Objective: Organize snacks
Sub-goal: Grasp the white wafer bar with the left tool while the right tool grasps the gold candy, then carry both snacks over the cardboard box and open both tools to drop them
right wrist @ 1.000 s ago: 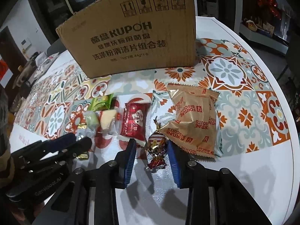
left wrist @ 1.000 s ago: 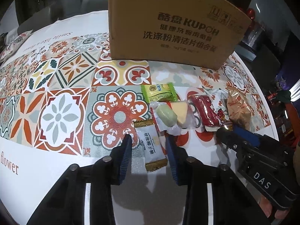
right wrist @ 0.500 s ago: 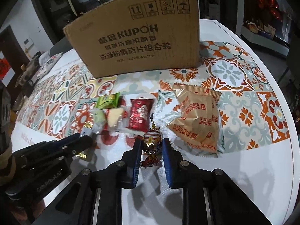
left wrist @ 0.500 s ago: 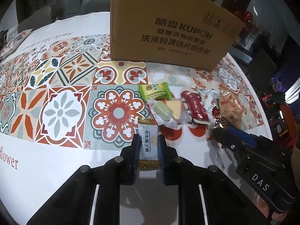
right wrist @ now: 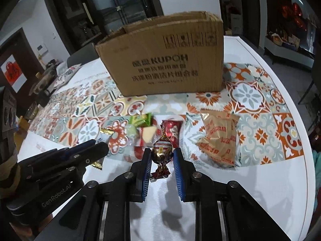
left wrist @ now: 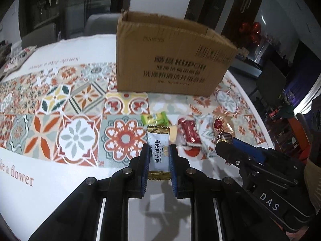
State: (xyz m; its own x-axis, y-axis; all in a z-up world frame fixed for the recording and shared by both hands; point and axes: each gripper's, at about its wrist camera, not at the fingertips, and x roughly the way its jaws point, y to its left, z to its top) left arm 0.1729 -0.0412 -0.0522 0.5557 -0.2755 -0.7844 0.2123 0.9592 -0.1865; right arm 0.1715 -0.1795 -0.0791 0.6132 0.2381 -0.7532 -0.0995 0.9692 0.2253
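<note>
Grippers now clamped and lifted off table: left gripper [left wrist: 159, 156] pinches white gold-edged candy packet [left wrist: 158, 150], right gripper [right wrist: 162, 156] pinches striped foil-wrapped candy [right wrist: 162, 150]. Next, probably, open brown cardboard box [left wrist: 172, 60].

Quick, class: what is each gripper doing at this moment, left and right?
Left gripper: closed on the white coconut candy packet.
Right gripper: closed on the foil-wrapped chocolate.
</note>
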